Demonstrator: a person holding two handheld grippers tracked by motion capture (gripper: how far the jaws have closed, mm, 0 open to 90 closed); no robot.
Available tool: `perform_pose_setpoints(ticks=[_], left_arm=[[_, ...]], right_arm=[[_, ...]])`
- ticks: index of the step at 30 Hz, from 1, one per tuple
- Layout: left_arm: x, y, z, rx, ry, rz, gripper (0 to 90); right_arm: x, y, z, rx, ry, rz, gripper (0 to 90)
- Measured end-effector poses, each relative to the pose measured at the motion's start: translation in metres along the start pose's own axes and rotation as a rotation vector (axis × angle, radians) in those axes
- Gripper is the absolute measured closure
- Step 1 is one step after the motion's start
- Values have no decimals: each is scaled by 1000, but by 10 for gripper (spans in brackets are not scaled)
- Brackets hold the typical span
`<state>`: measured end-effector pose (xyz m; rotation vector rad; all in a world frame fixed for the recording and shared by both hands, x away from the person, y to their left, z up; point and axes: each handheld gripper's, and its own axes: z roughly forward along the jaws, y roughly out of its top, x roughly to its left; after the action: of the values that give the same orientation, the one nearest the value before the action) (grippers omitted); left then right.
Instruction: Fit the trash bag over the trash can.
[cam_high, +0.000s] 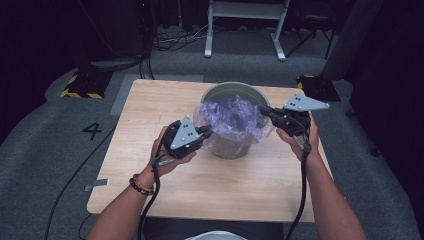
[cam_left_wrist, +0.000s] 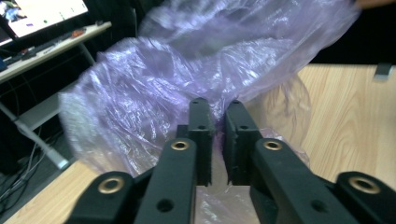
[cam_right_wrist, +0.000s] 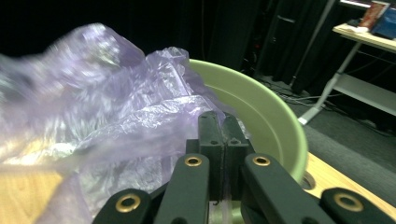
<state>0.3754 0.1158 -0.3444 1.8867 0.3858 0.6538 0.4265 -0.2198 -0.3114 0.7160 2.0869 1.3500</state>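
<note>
Left gripper (cam_left_wrist: 215, 105) seen nearest camera: jaws nearly closed, purple plastic bag (cam_left_wrist: 187, 84) film pinched between tips, narrow gap left behind them. Right gripper (cam_right_wrist: 218, 119) clamped fully shut on bag edge at 3 o'clock of green bucket (cam_high: 235, 91) rim. Bag draped over bucket mouth, held at 8 o'clock side by left gripper. Bucket placed on wooden table (cam_high: 150, 110), past centre toward 12 o'clock.
</note>
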Motion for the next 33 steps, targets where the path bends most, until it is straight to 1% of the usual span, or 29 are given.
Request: perform_pose_setpoints(ticks=[1,2,3,4,5,6,7,8,9,11,12,13,14,16,17,19,20,21,22,23,24,26,27,28,29,30,31,32,33], left_arm=[[5,1,-4,-15,3,-21,845],[5,1,-4,-15,3,-21,845],[16,3,-12,-42,8,-62,849],[16,3,-12,-42,8,-62,862],[24,5,-15,-49,37,-74,873],[24,5,-15,-49,37,-74,875],[33,7,-16,-43,44,-87,876],[33,7,-16,-43,44,-87,876],[41,9,-14,-33,63,-91,876],[48,11,-10,-23,61,-94,882],[48,11,-10,-23,61,-94,885],[54,12,-4,-1,81,-81,885],[56,12,-1,5,79,-82,885],[59,12,2,4,76,-82,877],[62,12,5,-9,65,-94,877],[72,12,12,-21,81,-98,825],[72,12,12,-21,81,-98,788],[79,9,15,-45,53,-133,774],[79,9,15,-45,53,-133,750],[84,8,20,-29,51,-137,731],[84,8,20,-29,51,-137,699],[92,5,28,20,37,-161,616],[94,3,31,29,25,-170,594],[96,2,34,46,24,-173,554],[98,0,36,60,34,-181,542],[98,0,36,60,34,-181,555],[103,-5,39,85,5,-196,568],[105,-7,41,97,10,-199,583],[107,-10,43,105,1,-203,633]], right_arm=[[-2,-1,0,1,-7,-1,900],[-3,-1,0,4,-16,1,900],[-4,-2,0,6,-27,1,900],[-4,-2,0,6,-27,1,900],[-8,-5,0,11,-37,12,900],[-8,-5,0,11,-37,12,900],[-11,-9,1,28,-63,4,900],[-11,-9,1,28,-63,4,900],[-17,-14,1,36,-73,23,900],[-22,-18,2,42,-97,28,900],[-22,-18,2,42,-97,28,900],[-27,-21,2,42,-110,41,900],[-29,-22,2,44,-124,38,900],[-31,-23,3,45,-129,45,900],[-33,-24,4,43,-127,56,899],[-36,-28,6,44,-152,45,898],[-36,-28,6,44,-152,45,898],[-39,-32,7,44,-161,54,897],[-41,-34,7,38,-155,69,896],[-43,-35,8,38,-156,75,897],[-44,-37,9,38,-159,79,894],[-47,-40,10,38,-162,94,893],[-49,-41,11,37,-166,97,892],[-50,-42,12,39,-164,104,892],[-52,-44,13,43,-169,111,893],[-52,-44,13,43,-169,111,893],[-55,-46,14,43,-173,122,893],[-56,-48,15,43,-173,131,893],[-57,-49,16,46,-176,134,893]])
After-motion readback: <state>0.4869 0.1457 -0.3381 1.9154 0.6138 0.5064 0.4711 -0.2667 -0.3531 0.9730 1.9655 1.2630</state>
